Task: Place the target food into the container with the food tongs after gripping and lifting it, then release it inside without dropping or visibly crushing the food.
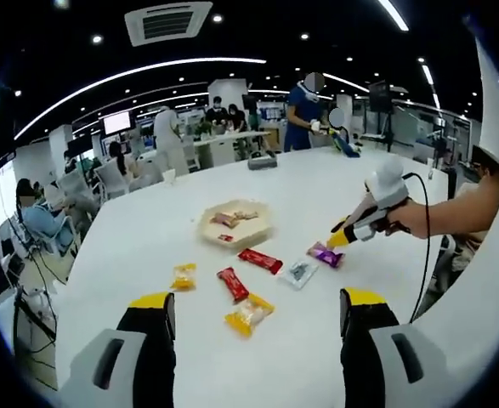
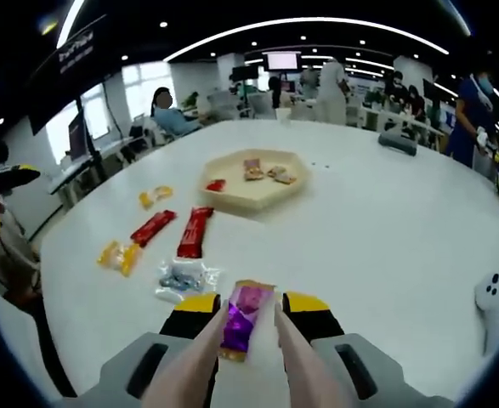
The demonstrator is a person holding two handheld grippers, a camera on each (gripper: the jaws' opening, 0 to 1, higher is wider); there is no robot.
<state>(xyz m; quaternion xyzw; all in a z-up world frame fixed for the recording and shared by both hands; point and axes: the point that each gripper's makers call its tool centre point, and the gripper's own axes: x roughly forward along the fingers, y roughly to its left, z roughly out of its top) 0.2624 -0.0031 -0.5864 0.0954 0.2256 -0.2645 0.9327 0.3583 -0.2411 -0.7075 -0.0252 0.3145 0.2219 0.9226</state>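
White tabletop (image 2: 385, 229) in an open office carries the whole layout; people work at desks behind it.

Right gripper (image 2: 251, 316): a pair of pale food tongs (image 2: 296, 365) runs forward between its yellow-tipped jaws. The tong arms straddle a purple snack packet (image 2: 242, 319), one arm on each long side. Whether the arms already press the packet or only flank it cannot be told, nor whether the packet is clear of the table. In the left gripper view the same packet (image 1: 326, 254) lies at the tip of the right gripper (image 1: 348, 232).

Key relation: the packet's long axis runs parallel to the tongs, pointing forward toward the beige hexagonal tray (image 2: 232, 197), which lies ahead and well apart, already holding a few snacks. The likely carry is straight forward.

Left gripper (image 1: 258, 310): jaws spread, holding nothing, above a yellow snack packet (image 1: 249, 313). A clear-wrapped snack (image 2: 181, 279) lies just beside the purple packet; a sideways drift could snag it.
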